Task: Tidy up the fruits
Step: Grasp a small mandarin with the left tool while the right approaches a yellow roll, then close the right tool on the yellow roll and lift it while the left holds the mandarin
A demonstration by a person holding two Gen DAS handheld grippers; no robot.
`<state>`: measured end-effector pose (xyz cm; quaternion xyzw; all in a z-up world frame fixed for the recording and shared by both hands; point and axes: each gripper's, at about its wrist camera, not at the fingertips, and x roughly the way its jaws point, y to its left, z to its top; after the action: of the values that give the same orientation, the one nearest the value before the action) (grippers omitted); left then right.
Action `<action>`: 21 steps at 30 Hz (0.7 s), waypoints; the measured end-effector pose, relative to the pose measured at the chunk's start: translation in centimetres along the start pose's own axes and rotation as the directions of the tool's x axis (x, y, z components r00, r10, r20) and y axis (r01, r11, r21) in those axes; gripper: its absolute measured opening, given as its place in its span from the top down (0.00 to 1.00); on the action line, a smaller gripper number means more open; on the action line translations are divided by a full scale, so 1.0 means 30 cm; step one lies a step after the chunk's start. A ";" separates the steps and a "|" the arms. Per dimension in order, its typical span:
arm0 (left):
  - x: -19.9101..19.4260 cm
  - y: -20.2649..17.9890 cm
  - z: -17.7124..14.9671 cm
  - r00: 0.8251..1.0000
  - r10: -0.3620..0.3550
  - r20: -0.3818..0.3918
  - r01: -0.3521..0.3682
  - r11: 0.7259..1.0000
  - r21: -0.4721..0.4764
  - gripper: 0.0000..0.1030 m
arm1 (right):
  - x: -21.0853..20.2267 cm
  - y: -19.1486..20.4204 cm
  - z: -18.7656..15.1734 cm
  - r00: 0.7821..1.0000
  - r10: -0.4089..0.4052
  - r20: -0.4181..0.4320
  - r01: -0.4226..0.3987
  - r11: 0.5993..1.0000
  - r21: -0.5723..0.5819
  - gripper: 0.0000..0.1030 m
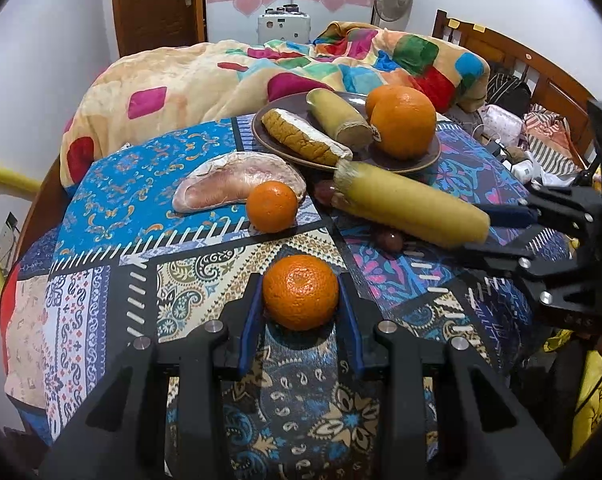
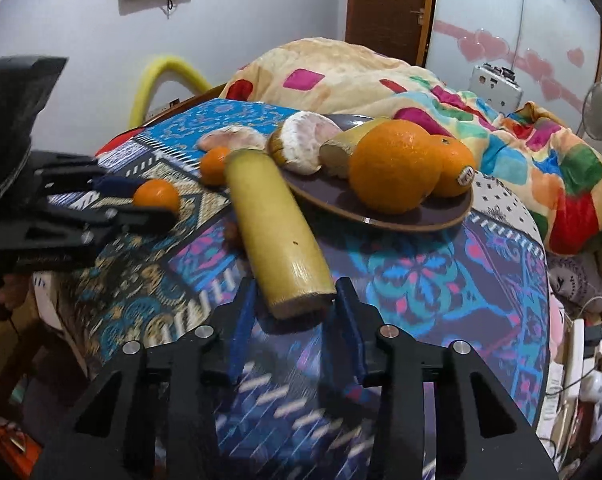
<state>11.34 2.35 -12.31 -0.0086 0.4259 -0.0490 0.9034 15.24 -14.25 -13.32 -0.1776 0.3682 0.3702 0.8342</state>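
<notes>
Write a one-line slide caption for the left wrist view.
Left gripper clamps a small orange while right gripper closes on a yellow stalk.

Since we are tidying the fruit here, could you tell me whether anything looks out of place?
Yes. One sugarcane piece leans with its far end on the plate's rim instead of lying in it, its near end between the right gripper's fingers. A pomelo segment and a mandarin lie loose on the bedcover.
</notes>
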 end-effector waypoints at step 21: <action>-0.041 -0.037 -0.047 0.999 -0.027 -0.018 0.027 0.999 0.039 0.65 | -0.061 -0.023 0.009 0.999 -0.046 0.000 0.046 0.994 0.103 0.53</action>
<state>9.39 1.40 -12.19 0.0040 0.4325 -0.0696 0.8990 15.06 -15.43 -11.77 -0.1423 0.3819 0.3314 0.8509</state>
